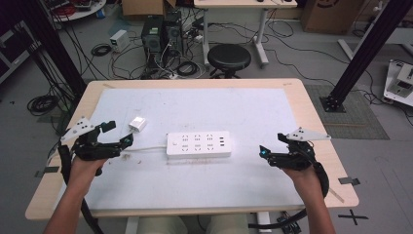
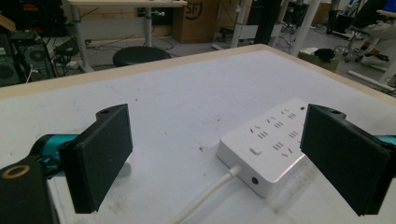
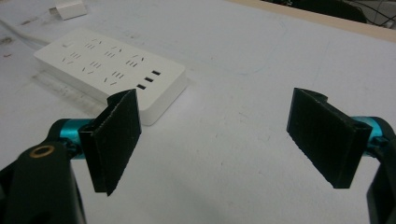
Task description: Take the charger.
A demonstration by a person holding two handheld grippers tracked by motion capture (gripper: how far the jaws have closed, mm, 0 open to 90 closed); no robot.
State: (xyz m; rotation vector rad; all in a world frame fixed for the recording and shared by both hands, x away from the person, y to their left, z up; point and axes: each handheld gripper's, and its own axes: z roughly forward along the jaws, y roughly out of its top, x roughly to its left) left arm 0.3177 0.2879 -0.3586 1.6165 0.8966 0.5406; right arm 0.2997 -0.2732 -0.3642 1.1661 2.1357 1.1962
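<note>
Both forearms reach in over the near table edge, palms down. The left gripper (image 1: 119, 132) points toward the flat white plastic power strip (image 1: 198, 144), its 2 jaws spread wide with nothing between them. The right gripper (image 1: 272, 144) faces the strip's opposite end, jaws equally wide and empty. The strip lies between both grippers; a small white plug adapter (image 1: 138, 124) sits just beyond the left jaws.

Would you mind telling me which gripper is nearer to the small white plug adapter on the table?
Left. The left gripper sits open just beside the small white plug adapter; the right gripper is open far across, beyond the white power strip.
</note>
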